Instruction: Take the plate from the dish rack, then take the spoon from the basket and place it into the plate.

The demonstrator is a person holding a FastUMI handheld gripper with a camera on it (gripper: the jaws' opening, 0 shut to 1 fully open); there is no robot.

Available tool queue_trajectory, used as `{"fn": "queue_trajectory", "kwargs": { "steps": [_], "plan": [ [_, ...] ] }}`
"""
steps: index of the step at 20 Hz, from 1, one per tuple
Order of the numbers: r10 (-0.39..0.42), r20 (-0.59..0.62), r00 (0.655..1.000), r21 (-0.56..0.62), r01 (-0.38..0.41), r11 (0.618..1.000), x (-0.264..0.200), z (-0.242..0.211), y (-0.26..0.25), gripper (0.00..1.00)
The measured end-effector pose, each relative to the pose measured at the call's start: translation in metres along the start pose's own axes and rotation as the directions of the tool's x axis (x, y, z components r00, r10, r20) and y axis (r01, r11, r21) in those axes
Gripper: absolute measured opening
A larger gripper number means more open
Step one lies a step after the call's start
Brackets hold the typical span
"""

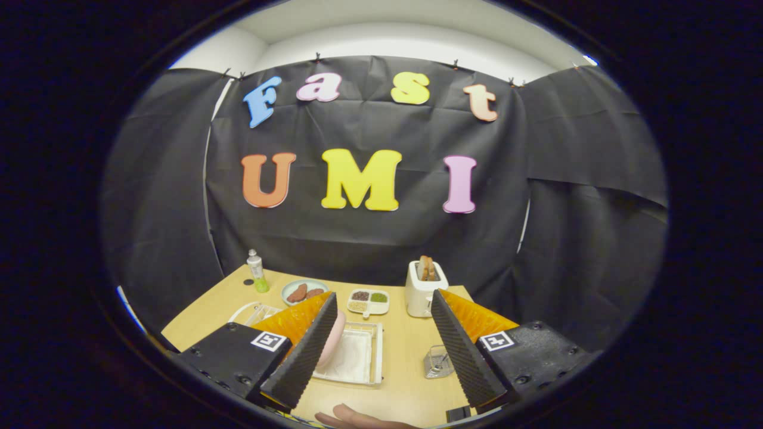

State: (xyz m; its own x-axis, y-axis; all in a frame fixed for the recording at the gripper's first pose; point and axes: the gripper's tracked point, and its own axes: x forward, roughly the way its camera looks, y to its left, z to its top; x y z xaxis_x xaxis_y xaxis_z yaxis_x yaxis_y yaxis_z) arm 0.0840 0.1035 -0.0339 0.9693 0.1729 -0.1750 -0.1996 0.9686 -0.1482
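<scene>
A pink plate (335, 341) stands on edge in the white dish rack (365, 376) on the wooden table, partly hidden behind my left finger (304, 351). A small wire basket (437, 363) sits to the rack's right, just inside my right finger (462, 351); a thin metal utensil, likely the spoon, shows in it. My gripper (384, 296) hovers above the table's near side with its jaws wide apart and nothing between them.
Beyond the fingers stand a white toaster (424, 289) with bread, a divided white dish (368, 301) of seasonings, a plate of sausages (303, 292) and a small bottle (257, 271). A hand (357, 419) rests at the table's front edge.
</scene>
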Motion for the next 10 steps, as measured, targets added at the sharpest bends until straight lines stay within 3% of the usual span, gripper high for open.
{"fn": "queue_trajectory", "kwargs": {
  "steps": [5,7,10],
  "plan": [
    [0.101,-0.118,0.988,-0.044,-0.107,0.993,0.077,-0.007,0.049,1.0],
    [0.106,-0.205,0.973,-0.069,-0.123,0.99,0.107,-0.016,0.061,1.0],
    [0.088,-0.388,0.918,-0.119,-0.145,0.982,0.146,-0.04,0.075,1.0]
  ]
}}
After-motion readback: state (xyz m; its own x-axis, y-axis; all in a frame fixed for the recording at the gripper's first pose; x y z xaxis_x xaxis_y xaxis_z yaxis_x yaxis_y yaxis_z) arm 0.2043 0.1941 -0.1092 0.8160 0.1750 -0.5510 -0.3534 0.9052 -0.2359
